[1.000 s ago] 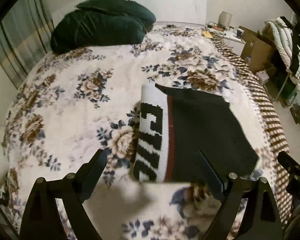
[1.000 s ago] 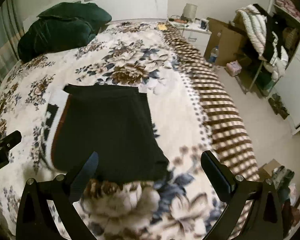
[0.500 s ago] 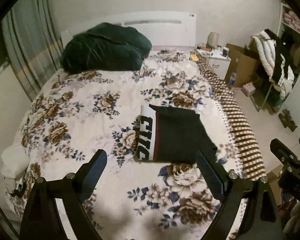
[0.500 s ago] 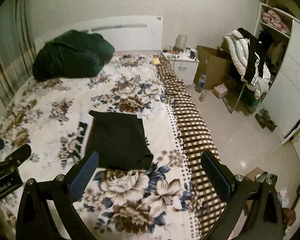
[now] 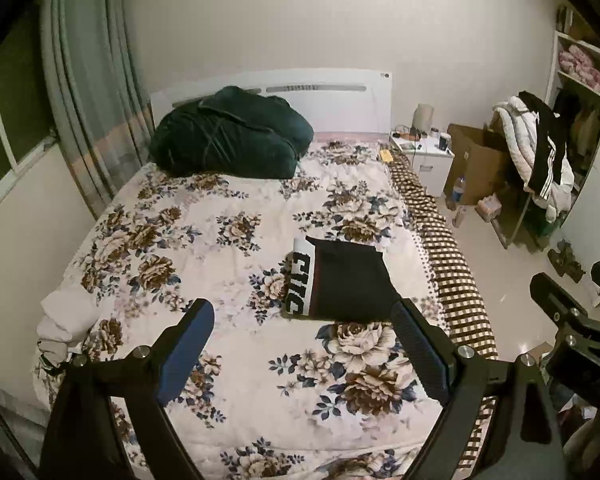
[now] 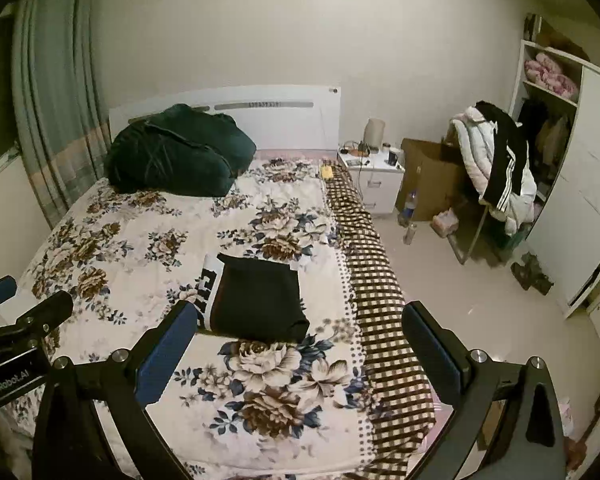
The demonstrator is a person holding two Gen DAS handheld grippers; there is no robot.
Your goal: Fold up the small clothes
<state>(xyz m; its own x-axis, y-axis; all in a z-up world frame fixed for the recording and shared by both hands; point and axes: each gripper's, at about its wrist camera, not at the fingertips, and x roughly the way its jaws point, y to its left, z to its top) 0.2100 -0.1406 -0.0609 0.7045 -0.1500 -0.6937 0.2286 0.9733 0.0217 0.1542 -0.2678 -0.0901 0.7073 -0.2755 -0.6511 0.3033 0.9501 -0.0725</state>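
Note:
A small black garment with a white lettered band lies folded flat on the floral bedspread, toward the bed's right side. The right wrist view shows the same garment on the same bedspread. My left gripper hangs high above the near part of the bed, open, nothing between its fingers. My right gripper is likewise well above the bed, open and empty. Each gripper's body shows at the edge of the other's view.
A dark green bundle lies by the white headboard. Right of the bed are a nightstand, a cardboard box, a rack of clothes and a wardrobe. Curtains hang on the left.
Both grippers have risen and drawn back from the folded garment, which now looks small and far below. The garment stays where it lay. Both stayed open.

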